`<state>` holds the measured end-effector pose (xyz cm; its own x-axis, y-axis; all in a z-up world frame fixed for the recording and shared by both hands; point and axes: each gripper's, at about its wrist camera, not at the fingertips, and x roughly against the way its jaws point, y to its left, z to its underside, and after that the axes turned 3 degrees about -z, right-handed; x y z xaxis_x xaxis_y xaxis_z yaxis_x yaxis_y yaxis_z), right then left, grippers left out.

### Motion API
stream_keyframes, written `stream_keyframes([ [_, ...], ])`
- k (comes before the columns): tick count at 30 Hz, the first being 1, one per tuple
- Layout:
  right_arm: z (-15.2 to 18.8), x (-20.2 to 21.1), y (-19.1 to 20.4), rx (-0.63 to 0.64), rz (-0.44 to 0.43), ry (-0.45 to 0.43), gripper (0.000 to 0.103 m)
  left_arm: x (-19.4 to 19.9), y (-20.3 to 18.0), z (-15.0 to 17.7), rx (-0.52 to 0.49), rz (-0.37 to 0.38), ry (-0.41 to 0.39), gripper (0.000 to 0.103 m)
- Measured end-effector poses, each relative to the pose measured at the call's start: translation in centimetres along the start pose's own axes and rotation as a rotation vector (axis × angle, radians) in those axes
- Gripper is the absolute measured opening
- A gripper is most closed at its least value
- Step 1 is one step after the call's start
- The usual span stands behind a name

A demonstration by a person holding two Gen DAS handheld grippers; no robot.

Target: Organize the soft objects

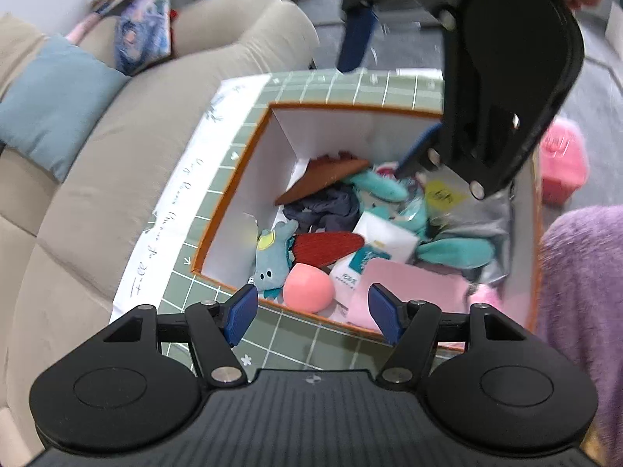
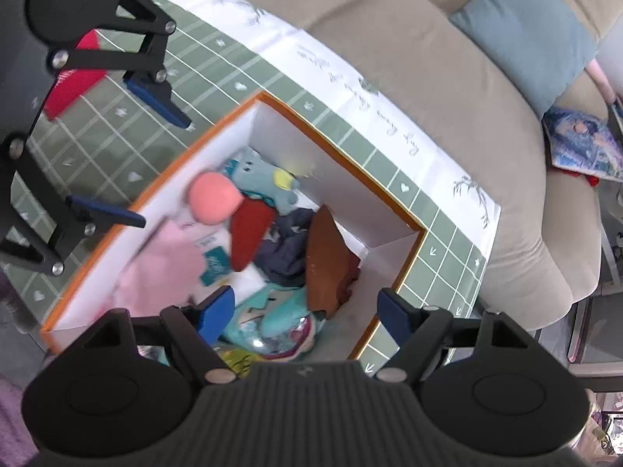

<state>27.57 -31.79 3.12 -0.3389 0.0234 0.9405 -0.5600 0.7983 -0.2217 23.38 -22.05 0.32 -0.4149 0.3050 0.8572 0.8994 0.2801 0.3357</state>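
a beige sofa [image 1: 117, 163] carries a blue cushion [image 1: 50, 105] near its back edge and a printed blue packet [image 1: 144, 39] (contents unreadable), with a green gridded cloth [image 2: 389, 163] alongside.

The black left gripper with blue pads [image 1: 314, 313] and the matching black right gripper [image 2: 307, 313] are held with jaws spread wide and empty, both angled steeply downward at lower centre of their frames.

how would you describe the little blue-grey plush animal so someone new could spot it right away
Find the open orange-rimmed box on the green grid cloth beside the beige sofa. The plush animal lies against the box's white inner wall, right next to the pink ball. It is the only toy with a face and a yellow patch on its head.
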Motion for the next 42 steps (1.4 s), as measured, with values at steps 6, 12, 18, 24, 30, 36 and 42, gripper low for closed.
stream_keyframes([
  [6,1.8,4.2,3.2,-0.005,0.014,-0.084,0.083,5.5,-0.8,2.8,0.088,-0.054,-0.116,0.077],
  [12,4.0,7.5,7.4,-0.116,-0.008,-0.23,0.088,10.4,-1.7,6.6,0.249,-0.096,-0.241,0.077],
  [18,6.2,9.1,12.8,-0.257,-0.04,-0.458,0.095,14.5,-3.1,11.2,0.456,-0.245,-0.378,0.077],
  [24,8.2,8.8,16.7,-0.492,-0.028,-0.629,0.096,16.9,-5.2,16.3,0.667,-0.397,-0.411,0.076],
  [30,9.1,8.1,20.0,-0.675,0.011,-0.704,0.1,17.2,-6.9,20.5,0.869,-0.499,-0.421,0.076],
  [36,10.0,6.5,24.4,-0.688,0.15,-0.703,0.1,16.0,-8.7,23.7,0.97,-0.624,-0.381,0.087],
  [42,10.3,3.5,26.9,-0.668,0.124,-0.625,0.1,13.6,-9.7,25.4,0.97,-0.613,-0.253,0.089],
])
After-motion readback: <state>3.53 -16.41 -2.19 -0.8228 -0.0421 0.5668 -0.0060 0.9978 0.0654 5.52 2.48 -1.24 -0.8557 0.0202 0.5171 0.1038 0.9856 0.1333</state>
